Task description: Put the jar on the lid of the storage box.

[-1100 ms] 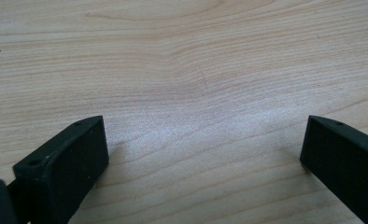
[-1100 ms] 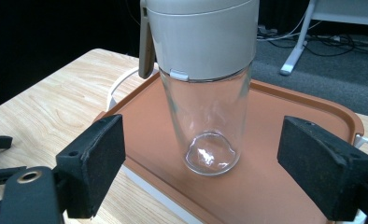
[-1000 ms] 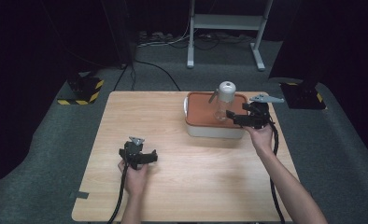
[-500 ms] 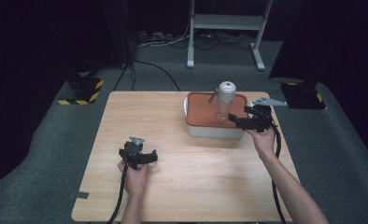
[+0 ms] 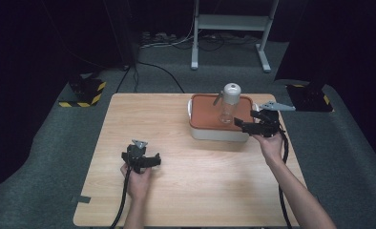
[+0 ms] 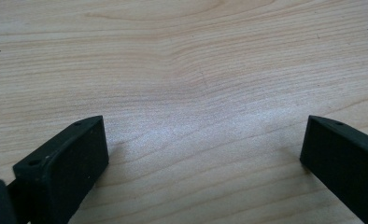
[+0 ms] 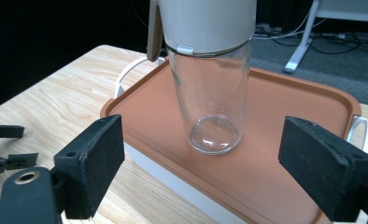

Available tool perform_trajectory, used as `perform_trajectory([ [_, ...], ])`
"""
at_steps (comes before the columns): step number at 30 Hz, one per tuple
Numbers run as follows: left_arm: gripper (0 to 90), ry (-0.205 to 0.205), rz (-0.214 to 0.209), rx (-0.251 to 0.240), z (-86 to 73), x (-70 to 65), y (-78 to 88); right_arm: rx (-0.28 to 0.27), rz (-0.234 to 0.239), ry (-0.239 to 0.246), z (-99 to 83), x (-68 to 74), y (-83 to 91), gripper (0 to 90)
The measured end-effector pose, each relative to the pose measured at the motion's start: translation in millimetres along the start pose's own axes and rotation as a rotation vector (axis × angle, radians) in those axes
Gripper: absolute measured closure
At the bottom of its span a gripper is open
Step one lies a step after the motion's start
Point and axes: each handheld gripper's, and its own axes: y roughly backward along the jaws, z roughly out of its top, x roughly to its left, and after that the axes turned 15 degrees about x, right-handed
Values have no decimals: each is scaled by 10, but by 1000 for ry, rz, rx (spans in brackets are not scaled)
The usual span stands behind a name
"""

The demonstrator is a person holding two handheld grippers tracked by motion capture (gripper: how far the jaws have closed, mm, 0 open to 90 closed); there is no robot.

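Your wooden worktop [image 5: 191,191] sits on grey floor, and most of its surface is bare. Take the white box with the orange lid [image 5: 203,109] as your landmark: it lies toward the far right part of the worktop, with a white handle loop at each short end.

On that lid, near its middle, a clear glass bottle [image 5: 227,107] stands upright; it has a cream cap, and a tan strap hangs down the cap's side. In the right gripper view the glass body [image 7: 212,107] rests flat on the orange surface, with nothing in it that you can see.

Your right claw [image 5: 245,125] hovers at the near right corner of the box, just beside the bottle and pointing at it. Its jaws are spread wide, one on each side of the bottle and apart from the glass.

Your left claw [image 5: 148,162] is well apart from the box, out toward the near left of it, low over bare wood. Its jaws are also spread wide, with only wood grain between them.
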Motion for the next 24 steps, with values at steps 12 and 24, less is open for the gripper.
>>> perform_trajectory([
  [12, 9, 0, 0, 0, 0, 0, 0, 3, -16, 20, -56, 16, 27, 125],
  [24, 9, 0, 0, 0, 0, 0, 0, 4, -5, 0, -130, -46, 56, 104],
])
